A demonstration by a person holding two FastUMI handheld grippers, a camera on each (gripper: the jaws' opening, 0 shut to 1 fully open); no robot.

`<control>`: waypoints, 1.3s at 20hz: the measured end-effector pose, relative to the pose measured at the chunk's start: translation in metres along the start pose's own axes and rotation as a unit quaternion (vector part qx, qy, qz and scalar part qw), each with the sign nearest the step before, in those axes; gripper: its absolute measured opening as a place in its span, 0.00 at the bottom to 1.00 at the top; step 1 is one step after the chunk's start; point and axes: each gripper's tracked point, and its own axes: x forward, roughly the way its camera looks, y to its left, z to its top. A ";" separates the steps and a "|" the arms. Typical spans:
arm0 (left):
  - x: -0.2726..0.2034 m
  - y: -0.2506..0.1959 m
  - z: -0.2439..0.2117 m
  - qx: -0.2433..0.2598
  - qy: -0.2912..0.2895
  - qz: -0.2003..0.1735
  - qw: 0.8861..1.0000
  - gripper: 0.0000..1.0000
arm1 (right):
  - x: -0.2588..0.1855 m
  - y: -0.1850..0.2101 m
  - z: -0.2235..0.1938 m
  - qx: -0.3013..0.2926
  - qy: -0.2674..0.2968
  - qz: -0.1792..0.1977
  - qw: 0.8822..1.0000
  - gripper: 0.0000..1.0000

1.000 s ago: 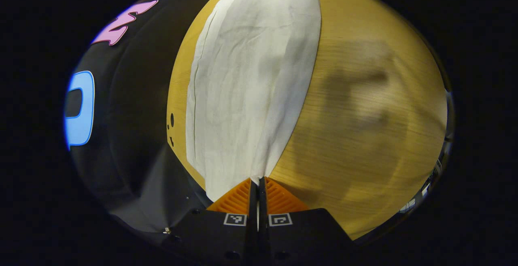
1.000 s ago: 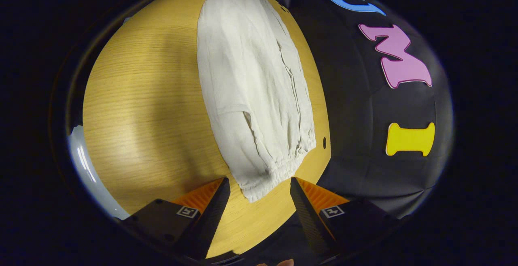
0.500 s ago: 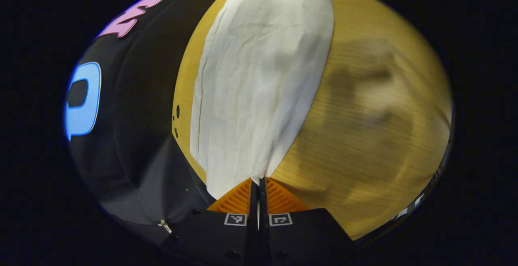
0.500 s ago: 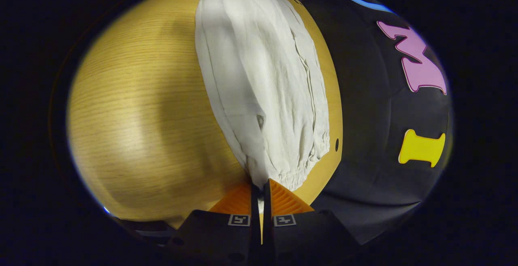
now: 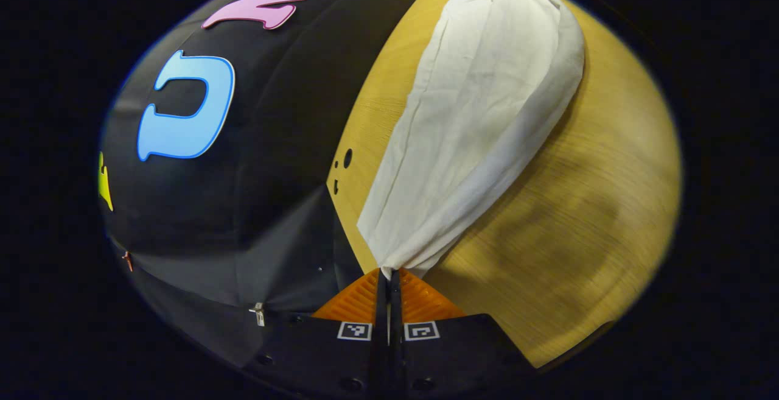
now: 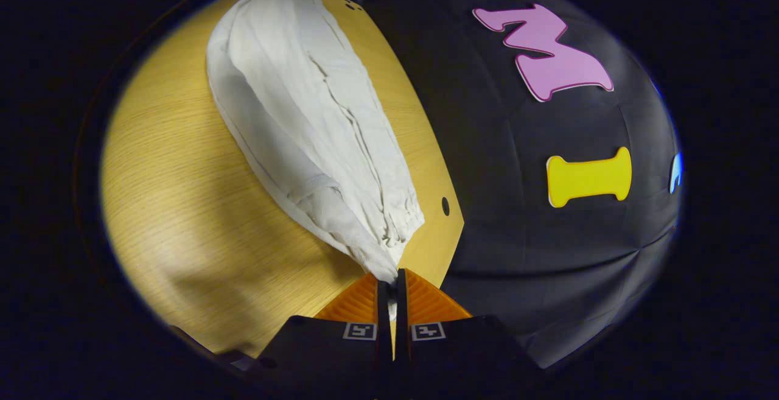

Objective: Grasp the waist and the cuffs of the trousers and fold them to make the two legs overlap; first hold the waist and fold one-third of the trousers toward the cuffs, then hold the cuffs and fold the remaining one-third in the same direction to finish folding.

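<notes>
White trousers stretch away from me along the wooden table in the left gripper view. My left gripper is shut on their near edge, which gathers into a point at the fingertips. In the right gripper view the same trousers run off toward the upper left. Their elastic gathered end bunches right in front of my right gripper, which is shut on that end. Both pinched ends are lifted a little off the table, so the near side of the cloth curls up.
The black cloth wall stands close along the table's far edge. Small dark holes mark the tabletop near that edge. Bare wood lies on the side away from the wall.
My right gripper went from open to shut on the gathered end. Both grippers then lifted and swung toward the wall, pulling the near edge of the trousers up.
</notes>
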 end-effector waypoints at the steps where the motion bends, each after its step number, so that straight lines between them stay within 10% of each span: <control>1: 0.005 0.003 0.002 -0.005 0.001 0.004 1.000 0.05 | 0.005 -0.007 0.002 0.013 0.004 -0.008 1.000 0.06; 15: 0.035 0.026 0.024 -0.137 0.005 -0.007 0.990 0.05 | 0.076 -0.052 0.027 0.157 0.044 -0.054 0.985 0.06; 19: 0.051 0.046 0.035 -0.234 0.018 -0.010 0.972 0.05 | 0.087 -0.051 0.027 0.169 0.050 -0.053 0.983 0.06; 26: 0.101 0.044 0.067 -0.179 0.024 -0.026 0.983 0.05 | 0.117 -0.051 0.022 0.180 0.068 -0.048 0.980 0.06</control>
